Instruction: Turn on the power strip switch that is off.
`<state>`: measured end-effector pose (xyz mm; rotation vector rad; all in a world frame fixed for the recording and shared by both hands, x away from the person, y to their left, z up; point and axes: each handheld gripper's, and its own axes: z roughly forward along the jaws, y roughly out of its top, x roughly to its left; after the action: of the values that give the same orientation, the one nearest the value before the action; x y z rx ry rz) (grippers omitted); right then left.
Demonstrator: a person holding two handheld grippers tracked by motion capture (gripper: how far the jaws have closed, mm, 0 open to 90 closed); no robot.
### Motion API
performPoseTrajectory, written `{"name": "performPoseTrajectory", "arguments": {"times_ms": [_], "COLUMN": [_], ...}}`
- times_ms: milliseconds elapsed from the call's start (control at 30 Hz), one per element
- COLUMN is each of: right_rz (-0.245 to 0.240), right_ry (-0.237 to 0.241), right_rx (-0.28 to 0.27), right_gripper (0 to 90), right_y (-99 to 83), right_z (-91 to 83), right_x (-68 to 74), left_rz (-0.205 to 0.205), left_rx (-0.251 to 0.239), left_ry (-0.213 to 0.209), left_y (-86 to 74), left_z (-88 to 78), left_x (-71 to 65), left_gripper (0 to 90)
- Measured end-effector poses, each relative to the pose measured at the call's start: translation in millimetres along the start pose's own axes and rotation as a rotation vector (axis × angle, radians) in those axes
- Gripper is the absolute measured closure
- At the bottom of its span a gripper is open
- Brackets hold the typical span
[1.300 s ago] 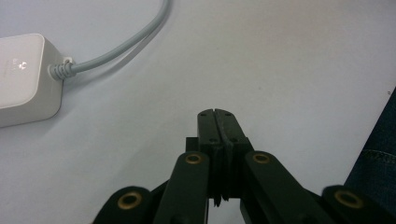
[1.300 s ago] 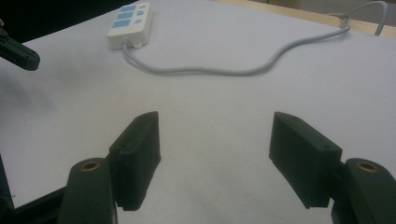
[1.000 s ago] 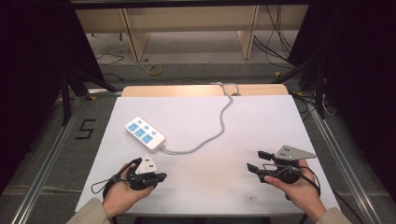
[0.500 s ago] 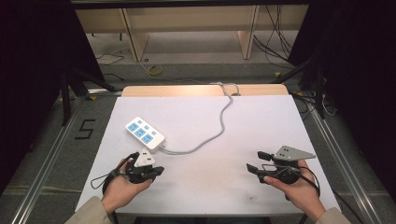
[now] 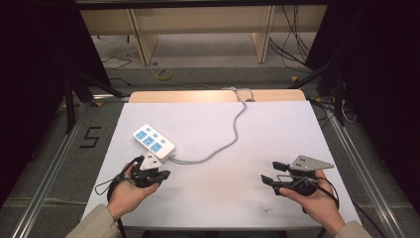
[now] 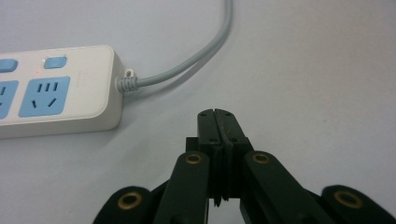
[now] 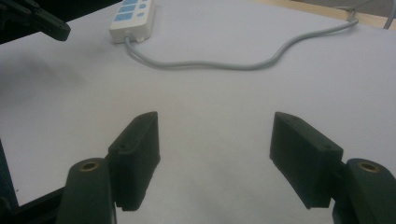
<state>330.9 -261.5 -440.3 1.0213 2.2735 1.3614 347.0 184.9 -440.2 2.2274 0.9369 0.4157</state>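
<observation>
The left hand-held gripper (image 5: 157,174) has moved up the bench (image 5: 257,134) since a moment ago. It was lower down, closer to the person. Now it sits right next to the cord end of the white power strip (image 5: 154,142). Its jaws are pressed tight together and hold nothing. I think the strip is the thing to be worked on, and the left hand-held gripper looks like it is getting ready to reach it. With jaws closed like that, it may be meant to push or press something on the strip and not grab it, but that is only a guess.

The right hand-held gripper (image 5: 270,172) has stayed where it was, far off to the right of the power strip. Its jaws are wide apart and empty.

The power strip lies flat on the bench. Its grey cord (image 5: 233,134) curls away from the strip and runs off the far edge.

The left gripper view shows what the high view is too far away to show: a blue socket (image 6: 44,96) with its small slots, a blue button (image 6: 55,62) above it, and the ribbed collar (image 6: 126,83) where the cord joins the strip. The right gripper view shows plain white bench between the two open jaws, so nothing is there to grab.
</observation>
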Motion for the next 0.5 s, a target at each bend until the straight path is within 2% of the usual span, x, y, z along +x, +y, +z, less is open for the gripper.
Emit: {"name": "performPoseTrajectory", "arguments": {"times_ms": [167,500], "right_rz": [0.0,-0.004], "right_ry": [0.001,0.004], "right_rx": [0.001,0.006], "right_gripper": [33.1,32.8], "right_y": [0.0,-0.3], "right_z": [0.3,0.4], "right_x": [0.1,0.0], "left_rz": [-0.02,-0.032], "left_rx": [-0.004,-0.001], "left_ry": [0.014,0.031], "left_y": [0.4,2.1], "left_z": [1.4,2.1], "left_x": [4.9,13.3], "left_gripper": [89.6,89.7]}}
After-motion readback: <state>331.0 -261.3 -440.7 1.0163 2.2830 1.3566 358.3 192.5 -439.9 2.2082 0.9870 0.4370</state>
